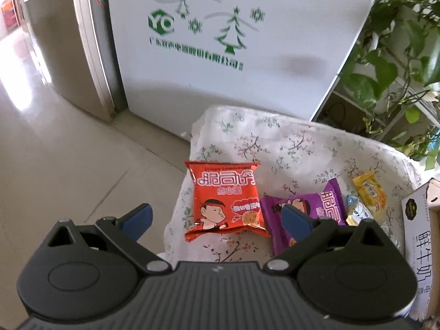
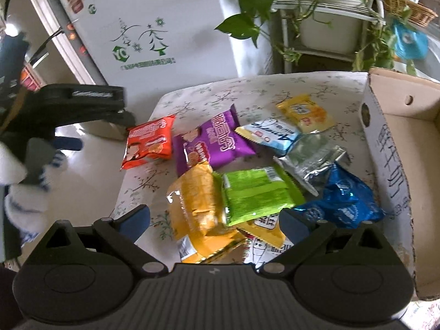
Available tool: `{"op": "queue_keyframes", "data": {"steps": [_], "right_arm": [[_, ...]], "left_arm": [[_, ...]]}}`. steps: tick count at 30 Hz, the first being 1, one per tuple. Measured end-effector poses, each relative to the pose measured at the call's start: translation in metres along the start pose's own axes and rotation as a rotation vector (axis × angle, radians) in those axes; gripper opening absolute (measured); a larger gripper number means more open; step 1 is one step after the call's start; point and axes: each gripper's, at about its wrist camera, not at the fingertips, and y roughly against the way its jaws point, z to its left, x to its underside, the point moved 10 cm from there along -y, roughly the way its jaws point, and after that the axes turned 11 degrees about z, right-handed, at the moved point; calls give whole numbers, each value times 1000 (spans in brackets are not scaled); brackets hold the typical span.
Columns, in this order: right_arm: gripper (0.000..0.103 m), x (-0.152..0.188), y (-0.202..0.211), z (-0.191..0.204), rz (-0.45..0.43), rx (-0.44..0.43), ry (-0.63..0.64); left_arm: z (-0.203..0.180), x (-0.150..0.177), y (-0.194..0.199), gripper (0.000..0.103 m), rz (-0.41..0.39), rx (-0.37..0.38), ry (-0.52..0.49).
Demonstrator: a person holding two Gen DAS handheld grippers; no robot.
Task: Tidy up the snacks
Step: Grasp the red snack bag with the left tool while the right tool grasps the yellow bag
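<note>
Currently both tools hover above the floral-print white tablecloth (image 2: 198, 101) with nothing between their blue pads.

1. Right gripper (image 2: 214, 221): jaws spread wide, empty. It sits nearest a loose pile: a crinkled orange-yellow foil snack bag (image 2: 196, 206) overlapped by a lime-green foil packet (image 2: 258, 192), with a shiny blue foil bag (image 2: 343, 200) and a silver foil packet (image 2: 313, 159) to the right. The spread probably suits straddling one packet from above.

2. Left gripper (image 1: 217, 218): jaws likewise wide apart and empty, poised over the red cartoon-printed snack packet (image 1: 225, 199), which lies flat and apart from the pile near the cloth's edge. A purple cartoon-printed snack packet (image 1: 305, 211) lies just beside it.

3. Farther back lie a pale-blue wrapper (image 2: 271, 134) and a small yellow wrapped snack (image 2: 305, 114).

4. An open-topped white-sided cardboard box (image 2: 390, 148) stands along the right edge, the likely destination.
</note>
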Motion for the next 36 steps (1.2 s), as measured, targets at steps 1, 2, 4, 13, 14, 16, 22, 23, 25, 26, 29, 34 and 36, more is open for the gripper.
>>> {"op": "queue_keyframes", "data": {"steps": [1,2,4,13,14,16,22,23,25,26,29,34,36], "right_arm": [[102,0,-1,0,1,0,5],[101,0,-3,1,2,-1,10],[100,1,-5,3,5,-4,18],[95,3,-20,12,21,24,86],[94,4,-22,13,22,26,92],[93,4,-24,16,21,30,110],[90,5,-34,22,20,62,157],[90,5,-36,22,21,70,167],[89,6,-41,24,23,90,190],[89,6,-42,26,22,99,201],[87,6,-45,28,18,123,224],[84,7,-50,29,17,158,247],[78,8,-53,30,20,177,264]], "left_arm": [[0,-1,-5,99,11,-1,5],[1,-2,-9,99,17,-6,10],[3,-4,-16,99,21,-9,23],[7,-12,-44,99,58,-27,46],[7,-12,-47,99,64,-21,51],[7,-13,-52,99,69,-13,51],[7,-18,-60,98,71,-15,51],[8,-19,-62,98,74,-15,55],[7,-20,-67,98,78,-13,54],[6,-21,-69,98,79,-13,50],[3,-21,-75,99,85,-14,38],[-1,-16,-88,100,127,-33,19],[1,-11,-96,100,165,-44,33]]}}
